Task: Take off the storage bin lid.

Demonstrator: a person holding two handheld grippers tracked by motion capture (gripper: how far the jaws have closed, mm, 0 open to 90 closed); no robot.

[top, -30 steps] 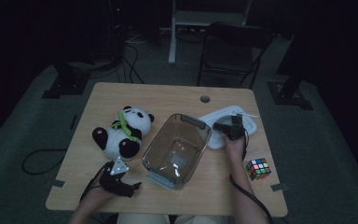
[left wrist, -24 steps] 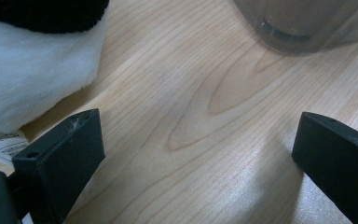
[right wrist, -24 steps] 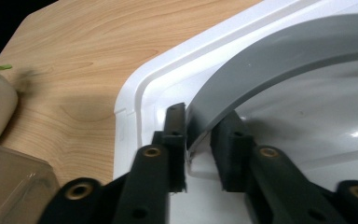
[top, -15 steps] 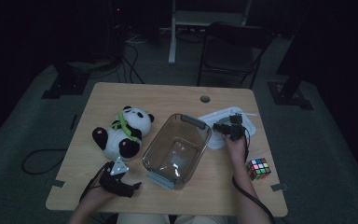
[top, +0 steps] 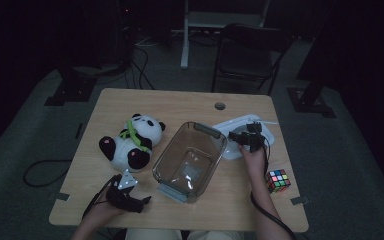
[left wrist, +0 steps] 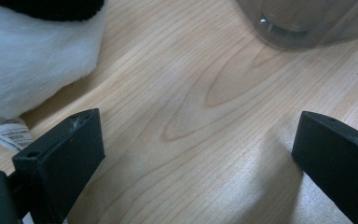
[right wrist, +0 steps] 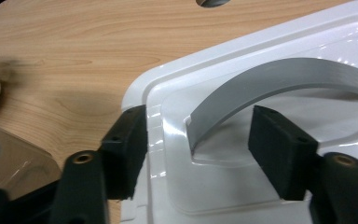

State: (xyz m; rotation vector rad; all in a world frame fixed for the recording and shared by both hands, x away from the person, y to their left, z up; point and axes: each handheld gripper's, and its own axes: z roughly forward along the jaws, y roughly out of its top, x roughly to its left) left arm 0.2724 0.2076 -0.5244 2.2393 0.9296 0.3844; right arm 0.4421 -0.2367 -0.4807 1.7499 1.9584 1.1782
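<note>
**Right tool releasing the white lid**

Now two hand-held tools are working over one light wooden surface (top: 180, 107). The right tool (top: 244, 138) is hovering above the one white plastic lid with a curved grey handle (top: 240, 127), which is lying flat toward the far right of the surface, just beside the one clear plastic bin with grey end latches (top: 190, 157). In the right gripper view, the right tool's (right wrist: 198, 149) two black jaws are standing apart on either side of the near end of the grey handle (right wrist: 279, 81); its jaws have just been opening, and the handle end is sitting between them without either pad pressing on it. The lid's raised white rim (right wrist: 144, 93) is showing under the left jaw.

The left tool (top: 135, 202) is resting low at the near left edge of the surface, held in the person's left hand (top: 102, 215). In the left gripper view its two jaws are spread wide, with bare wood (left wrist: 191, 107) between them and nothing gripped. White plush (left wrist: 28, 60) is lying just beyond one jaw, and the rounded corner of the clear bin (left wrist: 303, 23) is showing at the top.

One black-and-white panda plush toy with a green scarf (top: 132, 142) is sitting to the left of the bin, close to it. One multicoloured puzzle cube (top: 277, 180) is standing near the right edge, beside the person's right forearm (top: 260, 195) and apart from the lid.
</note>
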